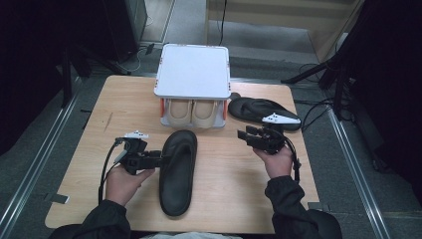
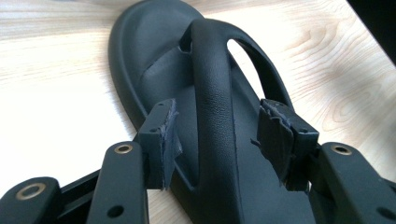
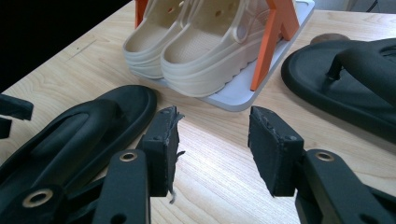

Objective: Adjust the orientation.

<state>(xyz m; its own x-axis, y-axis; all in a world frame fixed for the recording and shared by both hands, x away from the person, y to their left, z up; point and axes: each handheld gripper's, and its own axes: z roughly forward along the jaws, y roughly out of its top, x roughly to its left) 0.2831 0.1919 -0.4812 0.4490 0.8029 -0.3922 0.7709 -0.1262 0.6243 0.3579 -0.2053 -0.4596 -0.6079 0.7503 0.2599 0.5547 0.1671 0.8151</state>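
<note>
left gripper (image 2: 215, 140) astride black sandal (image 2: 205, 93) strap, untouching

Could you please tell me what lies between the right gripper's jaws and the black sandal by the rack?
Only bare wooden table lies between the right gripper and that black sandal, as the right gripper view shows.

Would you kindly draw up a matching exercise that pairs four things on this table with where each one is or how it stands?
Things:
1. near black sandal
2. far black sandal
3. beige clogs
4. right gripper

Places or states:
A. on the lower shelf of the white rack
B. its strap sits between the open jaws of the left gripper
C. open over bare wood, holding nothing
D. lying on the table to the right of the rack

Pairs: 1-B, 2-D, 3-A, 4-C
</note>
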